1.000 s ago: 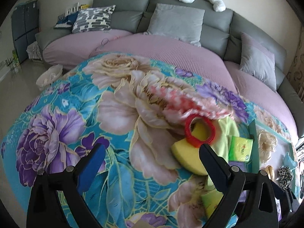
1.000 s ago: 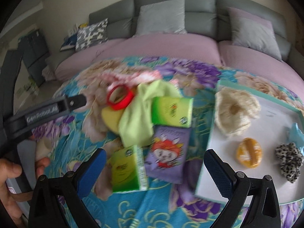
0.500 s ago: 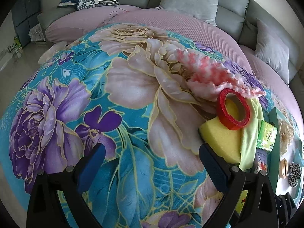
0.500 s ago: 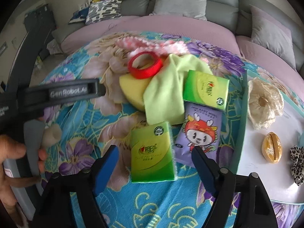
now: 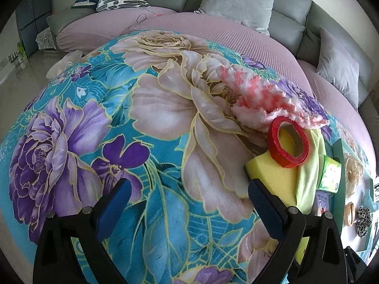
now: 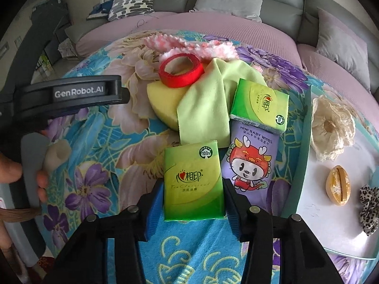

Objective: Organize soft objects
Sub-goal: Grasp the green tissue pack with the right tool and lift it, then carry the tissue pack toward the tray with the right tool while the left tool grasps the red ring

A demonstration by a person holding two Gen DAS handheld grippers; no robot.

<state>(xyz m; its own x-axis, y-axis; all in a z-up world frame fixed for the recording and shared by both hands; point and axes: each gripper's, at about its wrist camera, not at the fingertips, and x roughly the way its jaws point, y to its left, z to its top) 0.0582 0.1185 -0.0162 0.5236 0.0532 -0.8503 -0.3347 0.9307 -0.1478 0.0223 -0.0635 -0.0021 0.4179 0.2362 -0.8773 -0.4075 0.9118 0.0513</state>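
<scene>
while the near green tissue pack (image 6: 194,181) lies flat on the floral blanket (image 6: 99,156), just beside the purple baby wipes pack (image 6: 251,163), the right gripper (image 6: 193,210) has just been closing and its pads touch the pack's two sides. beyond lie a lime cloth (image 6: 208,108), yellow sponge (image 6: 163,104) and red tape roll (image 6: 181,69). the left gripper (image 5: 187,201) hangs spread wide over bare blanket, holding nothing.

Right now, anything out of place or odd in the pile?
One thing: the red tape roll sits tilted on the yellow sponge among soft items, a rigid thing in a heap of cloths and tissue packs. The green cloth is draped over the sponge's edge. Nothing looks spilled or damaged.
</scene>
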